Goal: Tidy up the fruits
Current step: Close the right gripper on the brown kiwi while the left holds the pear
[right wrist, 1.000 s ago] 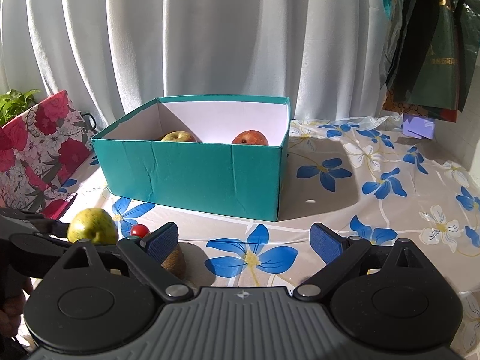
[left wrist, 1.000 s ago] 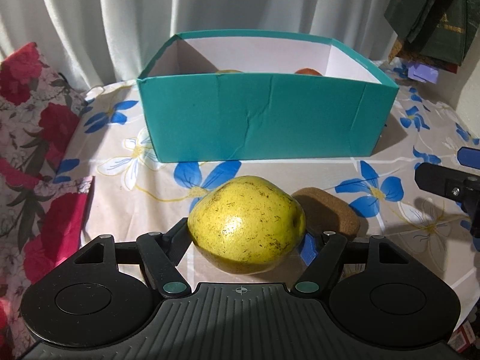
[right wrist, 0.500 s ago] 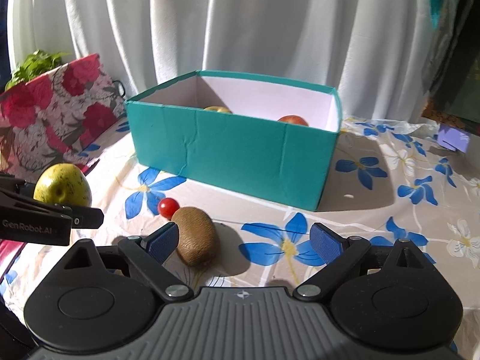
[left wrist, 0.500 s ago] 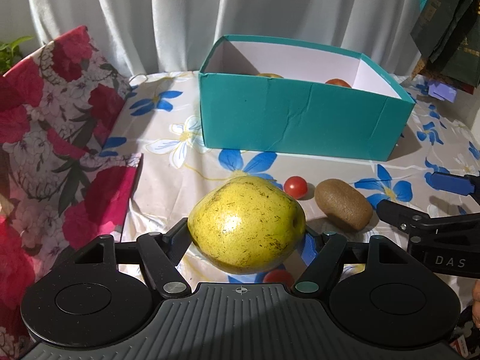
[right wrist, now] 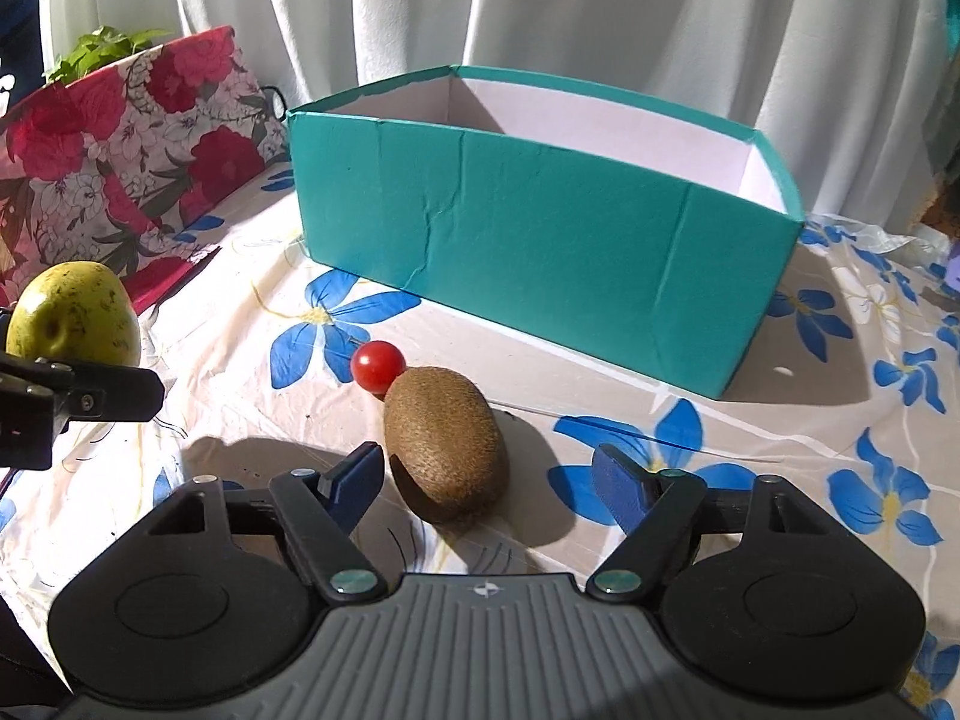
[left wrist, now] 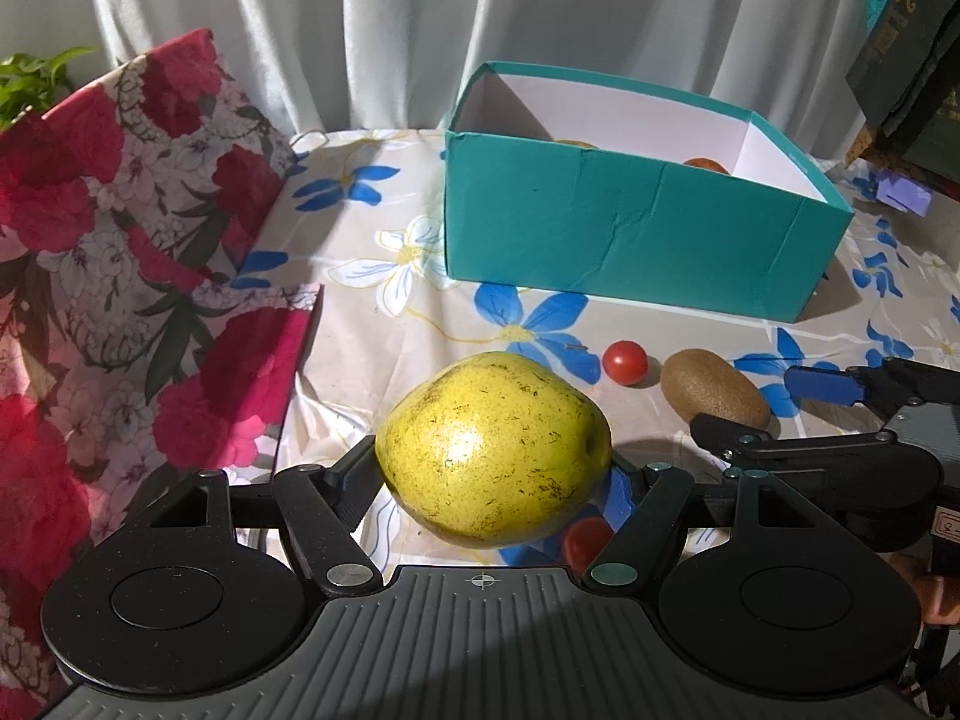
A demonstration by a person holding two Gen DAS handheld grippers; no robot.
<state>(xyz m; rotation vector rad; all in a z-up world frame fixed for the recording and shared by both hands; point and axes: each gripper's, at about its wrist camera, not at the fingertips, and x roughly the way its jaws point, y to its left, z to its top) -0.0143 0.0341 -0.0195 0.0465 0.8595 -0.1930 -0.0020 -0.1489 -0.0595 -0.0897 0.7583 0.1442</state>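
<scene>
My left gripper [left wrist: 492,474] is shut on a yellow speckled pear [left wrist: 493,447] and holds it above the floral tablecloth; the pear also shows in the right wrist view [right wrist: 72,315]. My right gripper [right wrist: 492,477] is open, low over the table, with a brown kiwi [right wrist: 445,443] between its fingers, nearer the left one. A red cherry tomato [right wrist: 377,365] touches the kiwi's far end. The teal box [right wrist: 540,228] stands behind them; in the left wrist view the box [left wrist: 630,234] holds two fruits just visible over its wall. A second tomato [left wrist: 585,543] lies under the pear.
A red floral bag [left wrist: 132,252] lies at the left with a green plant [right wrist: 99,51] behind it. White curtains hang at the back. Dark bags [left wrist: 912,60] hang at the far right. The tablecloth [right wrist: 810,420] spreads to the right of the kiwi.
My left gripper has drawn back and to the left with the pear, away from the box. My right gripper has dropped and moved forward so that the kiwi now lies between its fingers.
</scene>
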